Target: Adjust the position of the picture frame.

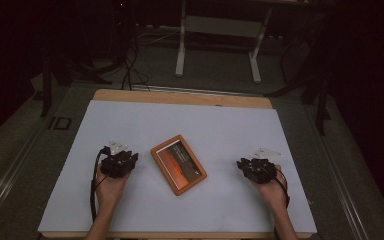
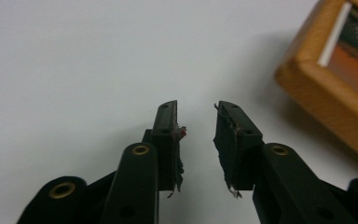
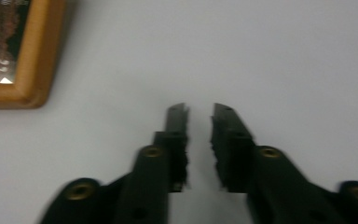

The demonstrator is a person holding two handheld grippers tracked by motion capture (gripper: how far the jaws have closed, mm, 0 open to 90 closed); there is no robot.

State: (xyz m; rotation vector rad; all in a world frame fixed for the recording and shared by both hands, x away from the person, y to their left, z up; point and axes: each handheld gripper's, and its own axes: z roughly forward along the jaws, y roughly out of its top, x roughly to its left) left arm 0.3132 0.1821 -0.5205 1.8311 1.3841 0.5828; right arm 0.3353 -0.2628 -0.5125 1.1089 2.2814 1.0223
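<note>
A small wooden picture frame [image 1: 178, 164] with an orange and dark picture lies flat near the middle of the white mat [image 1: 190, 117]. My left gripper [image 1: 120, 154] rests to the left of it, held in a hand. In the left gripper view its jaws [image 2: 196, 109] stand apart over bare mat with nothing between them, and the frame's corner [image 2: 326, 93] lies off to the right. My right gripper [image 1: 256, 162] sits to the right of the frame. Its jaws [image 3: 199, 109] show a narrow gap with nothing in it, and the frame's corner [image 3: 32, 56] is at upper left.
The white mat covers a wooden table whose far edge [image 1: 180, 96] shows beyond it. Behind the table stand the white legs of a desk [image 1: 181, 45] and dark cables [image 1: 130, 65] on the grey floor. The room around is dark.
</note>
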